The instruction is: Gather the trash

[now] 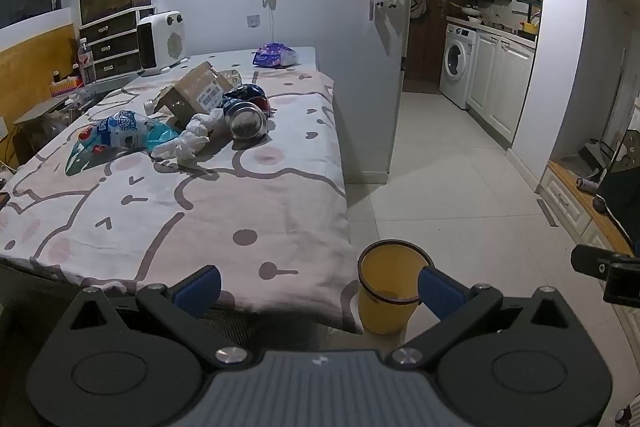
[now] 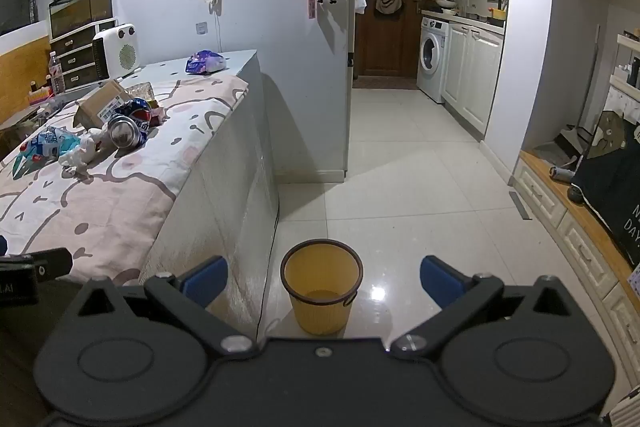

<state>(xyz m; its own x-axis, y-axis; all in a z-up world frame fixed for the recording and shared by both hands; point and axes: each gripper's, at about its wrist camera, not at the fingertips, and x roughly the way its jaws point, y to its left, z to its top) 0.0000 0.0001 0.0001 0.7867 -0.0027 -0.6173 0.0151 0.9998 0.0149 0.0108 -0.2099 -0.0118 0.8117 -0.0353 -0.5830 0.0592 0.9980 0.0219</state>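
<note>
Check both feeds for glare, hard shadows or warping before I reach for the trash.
Right wrist view: bright glare on the floor tiles beside the yellow bin. Left wrist view: the can and crumpled tissue cast hard shadows. Both views bow straight edges.

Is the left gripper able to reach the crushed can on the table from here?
Probably yes. The left gripper is open and empty, and only bare tablecloth lies between it and the crushed can.

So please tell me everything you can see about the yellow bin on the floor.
The yellow bin is a small round bucket, plastic by its look, with a dark rim and ribbed lower walls. It stands upright on the pale tiled floor, close beside the corner of the cloth-covered table. It looks empty inside. Nothing grips it; both grippers are open and apart from it.
</note>
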